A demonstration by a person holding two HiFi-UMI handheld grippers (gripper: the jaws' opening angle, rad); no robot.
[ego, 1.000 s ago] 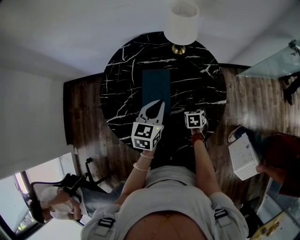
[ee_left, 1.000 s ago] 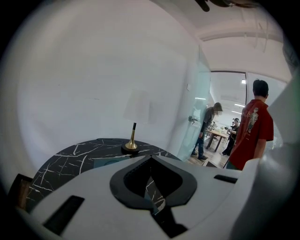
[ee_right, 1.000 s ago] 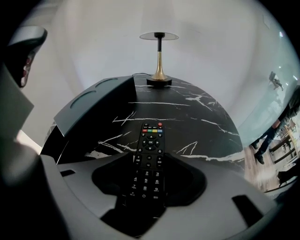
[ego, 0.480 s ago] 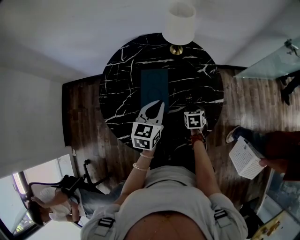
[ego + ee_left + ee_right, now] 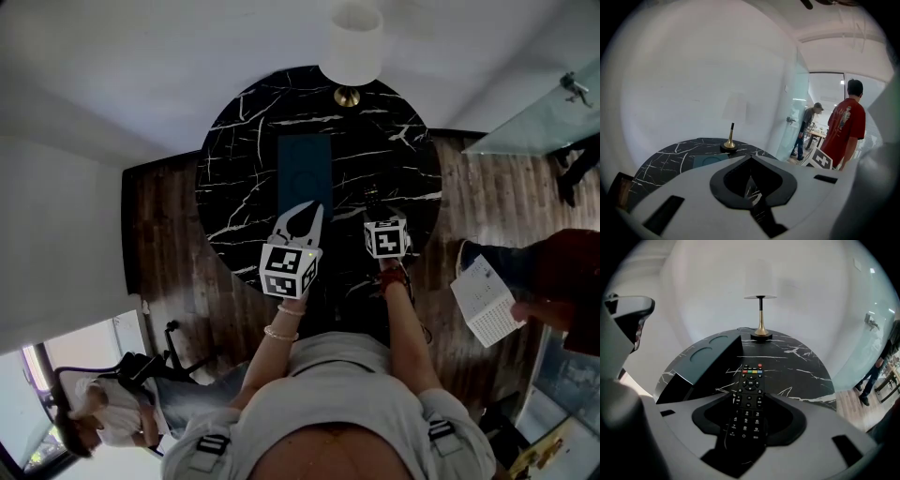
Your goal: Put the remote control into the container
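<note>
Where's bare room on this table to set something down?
Bare marble left of the container, to the table rim, and right of it, past the remote control. Crowded: near edge under left gripper and right gripper, and around the lamp.

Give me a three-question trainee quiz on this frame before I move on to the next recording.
1. Multiple choice: what sits between the right gripper's fingers? A) a cup B) the remote C) nothing
2. True or false: the remote already lies in the container.
3. Fill in: the left gripper's fingers are ___ and hold nothing.
Key: 1 B; 2 false; 3 together.
</note>
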